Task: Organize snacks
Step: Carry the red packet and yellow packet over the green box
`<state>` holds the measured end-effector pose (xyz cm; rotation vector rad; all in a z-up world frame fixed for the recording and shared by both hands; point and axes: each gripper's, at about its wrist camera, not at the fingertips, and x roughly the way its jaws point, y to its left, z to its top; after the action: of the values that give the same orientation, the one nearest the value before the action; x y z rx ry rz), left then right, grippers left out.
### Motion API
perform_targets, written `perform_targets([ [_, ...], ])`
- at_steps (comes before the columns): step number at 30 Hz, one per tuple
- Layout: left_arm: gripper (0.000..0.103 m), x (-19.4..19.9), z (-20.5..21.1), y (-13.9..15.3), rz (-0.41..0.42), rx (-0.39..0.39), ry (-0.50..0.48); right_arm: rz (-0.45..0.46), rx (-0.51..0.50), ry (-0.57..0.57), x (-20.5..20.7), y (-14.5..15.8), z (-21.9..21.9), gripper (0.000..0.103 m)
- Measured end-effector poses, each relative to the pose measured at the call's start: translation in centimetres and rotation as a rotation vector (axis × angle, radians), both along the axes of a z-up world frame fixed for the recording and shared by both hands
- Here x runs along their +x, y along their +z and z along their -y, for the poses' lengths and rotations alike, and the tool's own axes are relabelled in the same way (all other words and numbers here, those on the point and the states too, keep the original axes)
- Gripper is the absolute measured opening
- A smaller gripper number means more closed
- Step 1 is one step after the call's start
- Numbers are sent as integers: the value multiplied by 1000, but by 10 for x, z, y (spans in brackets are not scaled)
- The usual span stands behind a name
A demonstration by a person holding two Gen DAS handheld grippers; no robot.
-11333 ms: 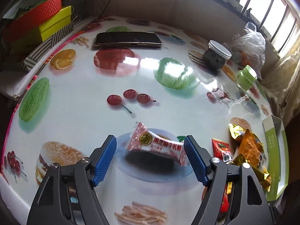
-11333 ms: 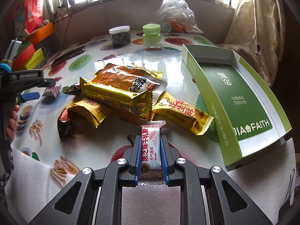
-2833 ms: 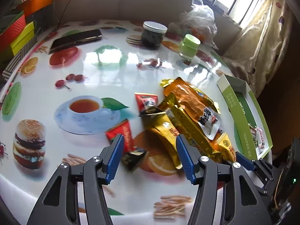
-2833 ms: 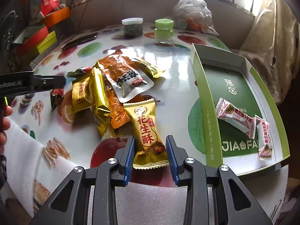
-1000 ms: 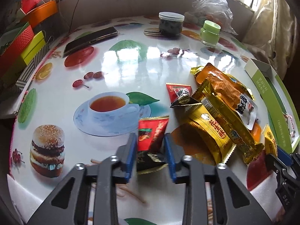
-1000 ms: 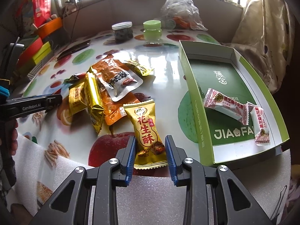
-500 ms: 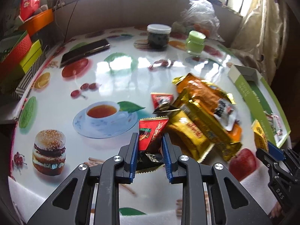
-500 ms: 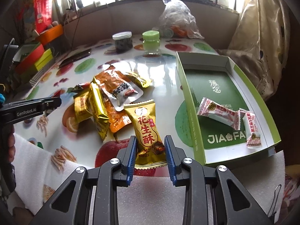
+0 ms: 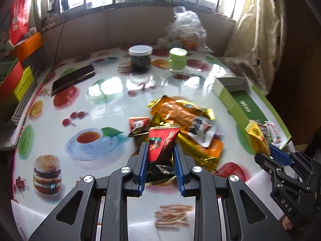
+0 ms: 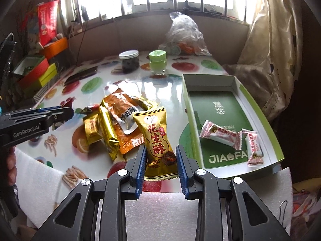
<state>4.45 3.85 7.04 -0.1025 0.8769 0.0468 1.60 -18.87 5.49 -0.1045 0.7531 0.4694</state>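
Both grippers are loaded, so the step in hand looks like the carry from the pile to the box. In the left wrist view the left gripper (image 9: 160,156) is clenched on a red snack packet (image 9: 162,146), its dark lower end pinched between the blue pads at lower centre of the frame and its red top standing above them, clear of the desk (image 9: 112,92). In the right wrist view the right gripper (image 10: 160,161) grasps a gold peanut-crisp packet (image 10: 157,140) by its lower end, the packet rising toward the middle of the frame.

The rest of the loose snacks lie in a heap at centre: an orange pouch (image 10: 123,108) with gold packets (image 10: 107,132) around and under it, and a small red packet (image 9: 138,123) at the heap's left edge in the left wrist view.

The open green box (image 10: 276,140) sits at the right of the right wrist view. Two pink-and-white candies (image 10: 219,133) lie inside near its lower end; the upper part of its floor is bare.

The next move, as I judge it, calls for bringing each packet over the box wall, lowering it onto the bare floor and releasing it there. The right gripper is the nearer; the left must cross over the heap and should keep apart from the right one.
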Motion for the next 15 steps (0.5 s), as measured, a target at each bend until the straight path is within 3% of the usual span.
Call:
perform_targets([
  [15,26,17,49,16,32,-29,-121,23,8,-83,6,12,32,28],
])
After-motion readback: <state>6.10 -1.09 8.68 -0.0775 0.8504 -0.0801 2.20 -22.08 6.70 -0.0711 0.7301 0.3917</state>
